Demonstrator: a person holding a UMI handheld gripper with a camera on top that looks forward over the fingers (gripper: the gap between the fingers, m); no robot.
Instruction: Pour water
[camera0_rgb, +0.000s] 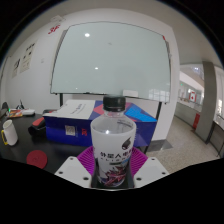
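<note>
Bottle (113, 143), clear plastic w/ black cap, pinched mid-body by jaws; prob. light, slick, squashy, so grip firm but gentle.

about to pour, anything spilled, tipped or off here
Nothing stands out. The water bottle stands upright between the tool's fingers, black cap still on; no spill shows.

tool-mounted view, facing forward
</note>
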